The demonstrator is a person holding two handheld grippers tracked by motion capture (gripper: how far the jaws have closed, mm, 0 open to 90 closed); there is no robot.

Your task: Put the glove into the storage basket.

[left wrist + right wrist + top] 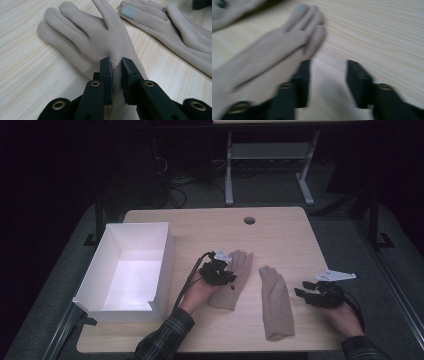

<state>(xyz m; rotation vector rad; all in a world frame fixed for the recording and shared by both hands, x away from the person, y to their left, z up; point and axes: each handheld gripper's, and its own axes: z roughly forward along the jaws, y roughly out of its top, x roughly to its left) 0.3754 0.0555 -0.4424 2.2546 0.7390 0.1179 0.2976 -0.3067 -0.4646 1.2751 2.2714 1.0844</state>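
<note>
A light wooden tabletop is set on a grey carpeted floor in a dark room. A round cable hole is cut near its far edge. Beyond it, a white-legged desk frame and loose cables are seen in shadow.

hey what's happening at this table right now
A person at a wooden table works two beige gloves with a hand-held gripper in each hand. The left gripper has pinched a fold of the left glove near its wrist. The right gripper sits beside the right glove, its fingers apart over bare wood, nothing gripped. An open white box stands at the left.
</note>
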